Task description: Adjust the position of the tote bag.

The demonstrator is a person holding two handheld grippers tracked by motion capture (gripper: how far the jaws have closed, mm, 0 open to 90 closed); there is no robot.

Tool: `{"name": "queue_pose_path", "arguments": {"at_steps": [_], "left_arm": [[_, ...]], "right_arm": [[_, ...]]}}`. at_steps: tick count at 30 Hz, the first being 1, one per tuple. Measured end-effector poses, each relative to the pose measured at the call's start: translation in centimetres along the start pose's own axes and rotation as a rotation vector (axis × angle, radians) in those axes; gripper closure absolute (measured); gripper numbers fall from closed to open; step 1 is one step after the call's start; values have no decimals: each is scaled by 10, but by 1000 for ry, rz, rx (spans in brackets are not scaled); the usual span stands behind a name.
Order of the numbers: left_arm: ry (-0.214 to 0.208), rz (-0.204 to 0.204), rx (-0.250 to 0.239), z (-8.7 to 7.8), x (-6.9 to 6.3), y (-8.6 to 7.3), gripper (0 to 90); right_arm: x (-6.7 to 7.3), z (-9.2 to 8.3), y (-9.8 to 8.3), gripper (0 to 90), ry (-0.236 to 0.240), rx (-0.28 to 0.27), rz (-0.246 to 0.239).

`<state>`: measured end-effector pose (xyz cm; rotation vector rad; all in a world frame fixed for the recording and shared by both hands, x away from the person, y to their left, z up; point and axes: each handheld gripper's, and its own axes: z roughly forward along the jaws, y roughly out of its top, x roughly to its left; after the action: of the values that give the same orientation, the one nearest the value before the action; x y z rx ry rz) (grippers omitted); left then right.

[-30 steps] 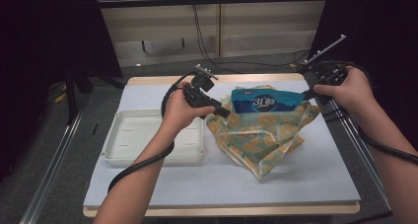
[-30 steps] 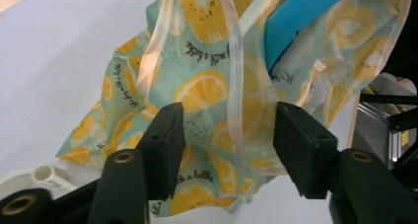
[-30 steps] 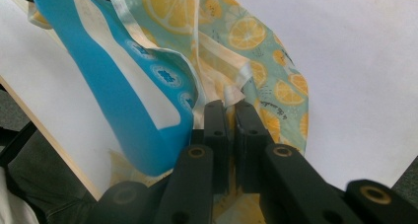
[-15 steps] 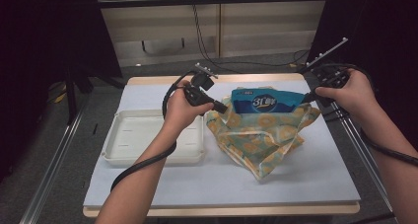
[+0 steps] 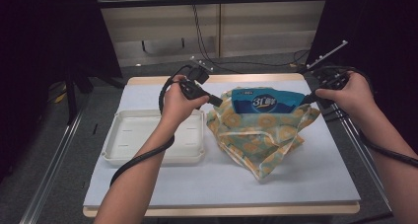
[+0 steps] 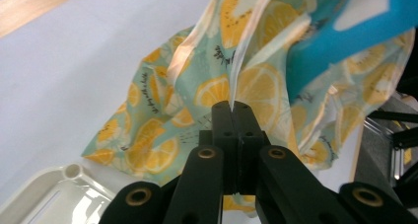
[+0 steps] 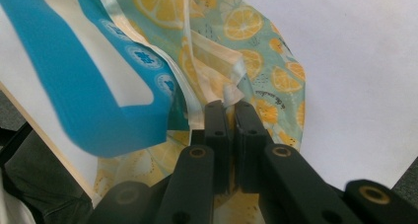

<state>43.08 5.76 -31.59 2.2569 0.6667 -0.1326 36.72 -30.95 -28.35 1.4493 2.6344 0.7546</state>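
A cloth bag [image 5: 261, 140] printed with lemons stands on the white table top, and a blue package [image 5: 266, 103] sticks out of its mouth. My left gripper [image 5: 217, 101] pinches the bag's left rim. Its jaws have just been closing, and in the left gripper view they [image 6: 235, 105] meet on a fold of the lemon cloth [image 6: 162, 115]. My right gripper [image 5: 306, 98] is shut on the right rim. In the right gripper view its tips [image 7: 227, 105] clamp the cloth edge [image 7: 266, 71] beside the blue package [image 7: 84, 95].
A shallow white tray [image 5: 128, 140] lies left of the bag, under my left forearm. The table's bare white surface [image 5: 296, 184] stretches in front of the bag. Cables trail from both grippers, and a metal rail runs along the table's right side.
The left gripper's tip has settled on the bag's left rim and lifted it slightly. The right hand and the bag have hardly moved.
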Motion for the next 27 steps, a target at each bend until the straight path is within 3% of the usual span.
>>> {"name": "queue_pose_path", "arguments": {"at_steps": [1, 3, 4, 6, 8, 9, 11, 12, 17, 18, 20, 21, 23, 24, 25, 27], "left_arm": [[1, 10, 9, -1, 3, 0, 900], [10, -23, -8, 0, 5, 0, 900], [9, 1, 15, -1, 9, 1, 900], [15, -33, -8, 0, 11, 0, 900], [11, -19, 9, 0, 16, 0, 900], [13, -50, -8, 2, 15, 0, 900], [11, -57, -1, 3, 16, -1, 900], [18, -27, 21, 3, 18, -1, 900], [21, -52, 42, 7, 26, -1, 900], [22, -41, 51, 7, 28, 0, 900], [23, -86, 23, 11, 28, -1, 900], [20, -58, 44, 10, 31, -1, 900], [18, -61, 41, 12, 31, -2, 900], [17, -92, 19, 15, 30, -2, 900], [15, -61, 47, 15, 33, -2, 900], [16, -63, 51, 18, 35, -2, 900]], "right_arm": [[0, 0, 0, 864, -1, 1, 2], [-1, 1, -1, 865, 3, 0, -1], [-1, 1, -1, 866, -1, -2, 0], [-1, 1, -2, 864, 1, 5, 4], [-2, 2, -3, 864, -4, 8, -5], [-2, 3, -3, 865, -5, 13, -3], [-3, 3, -4, 866, -4, 9, -3], [-3, 4, -4, 866, -3, 10, -6], [-5, 6, -5, 865, 5, 12, 3], [-5, 6, -6, 865, 2, 11, 10], [-6, 6, -6, 865, 1, 4, 6], [-7, 7, -7, 865, 6, 0, 5], [-8, 8, -8, 863, -2, 1, 6], [-9, 9, -9, 862, -4, 6, 9], [-10, 10, -9, 861, -6, 8, 12], [-11, 12, -11, 860, -10, 3, 21]]}}
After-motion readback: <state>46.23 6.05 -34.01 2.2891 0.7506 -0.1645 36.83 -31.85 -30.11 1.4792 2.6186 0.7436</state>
